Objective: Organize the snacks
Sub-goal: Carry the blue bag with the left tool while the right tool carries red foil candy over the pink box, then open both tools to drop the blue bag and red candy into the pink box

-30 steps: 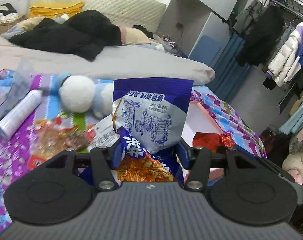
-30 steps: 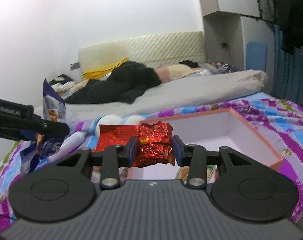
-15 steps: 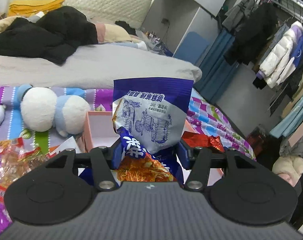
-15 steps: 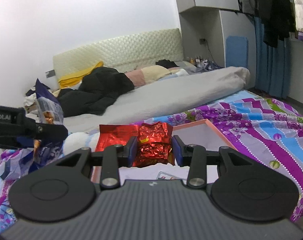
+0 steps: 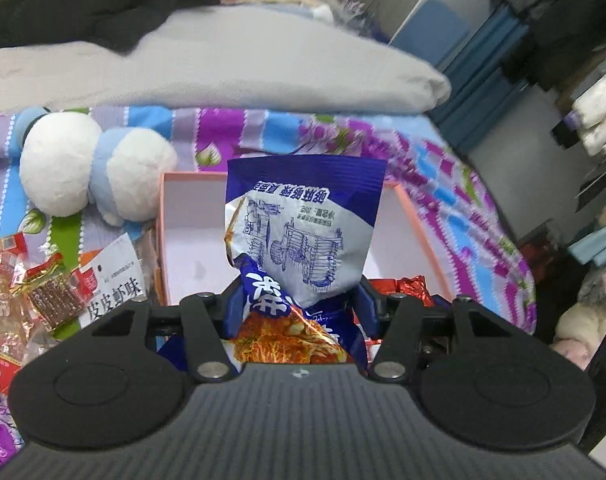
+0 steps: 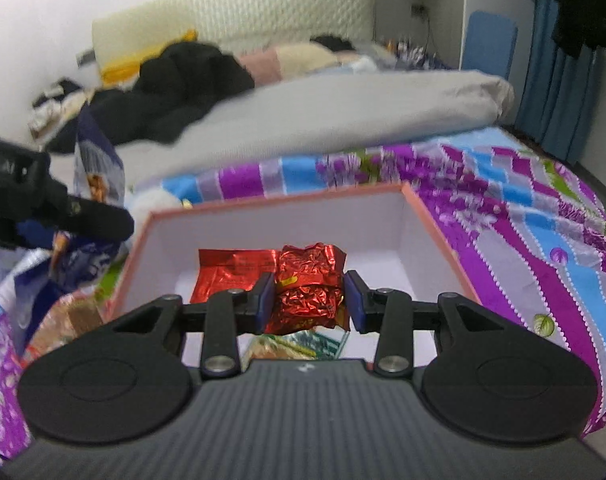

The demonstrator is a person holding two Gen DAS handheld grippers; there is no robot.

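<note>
Mid-task. Left gripper [image 5: 299, 312] clenched on blue-and-white snack bag [image 5: 303, 232], right gripper [image 6: 309, 300] on crumpled red foil packet [image 6: 309, 280] — both just short of pink box [image 6: 435, 220] ahead. One green packet [image 6: 299, 344] already inside; loose snacks [image 5: 43, 296] left of left gripper remained.

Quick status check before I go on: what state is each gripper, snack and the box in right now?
left gripper: shut on blue-and-white snack bag, held upright
right gripper: shut on red foil packet, over the box
pink box: open, lidless, a green-and-white packet inside
loose snack packets: lying on bedspread beside box
</note>
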